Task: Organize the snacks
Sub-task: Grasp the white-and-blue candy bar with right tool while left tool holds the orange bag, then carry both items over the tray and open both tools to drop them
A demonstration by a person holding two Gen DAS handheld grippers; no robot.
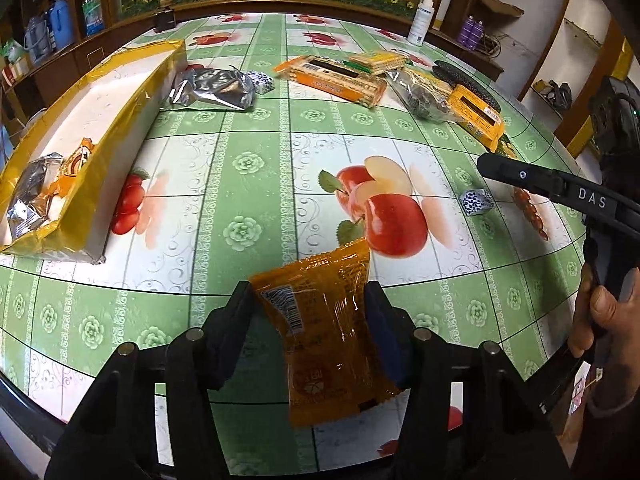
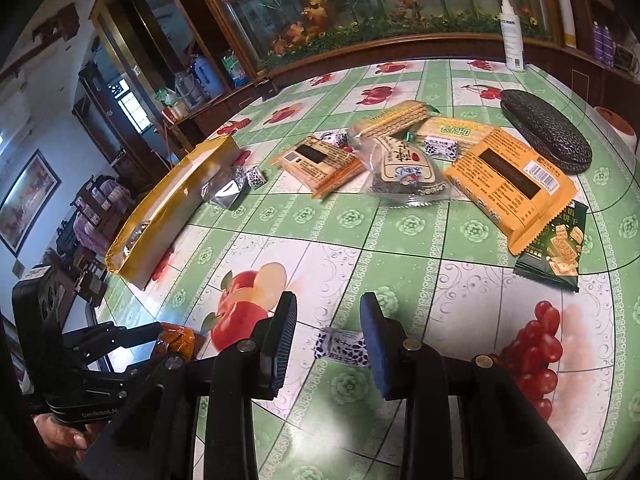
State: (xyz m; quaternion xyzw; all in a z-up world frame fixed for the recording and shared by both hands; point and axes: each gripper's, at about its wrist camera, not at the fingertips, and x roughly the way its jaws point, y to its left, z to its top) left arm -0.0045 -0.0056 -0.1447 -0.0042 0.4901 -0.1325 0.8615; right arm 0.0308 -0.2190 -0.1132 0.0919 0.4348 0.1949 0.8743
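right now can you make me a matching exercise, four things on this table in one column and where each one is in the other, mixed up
Things
1. orange snack packet
2. silver foil pouch
3. dark glasses case
4. blue and white candy

Places
a. on the tablecloth just ahead of the right gripper
b. far side of the table, beyond the big orange biscuit pack
c. between the fingers of the left gripper
d. against the outside of the gold-edged box

Pairs: 1-c, 2-d, 3-b, 4-a

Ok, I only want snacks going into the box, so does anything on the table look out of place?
Yes: a black textured glasses case lies at the far right of the table beside the biscuit packets, and a white spray bottle stands at the back edge. Neither is a snack.
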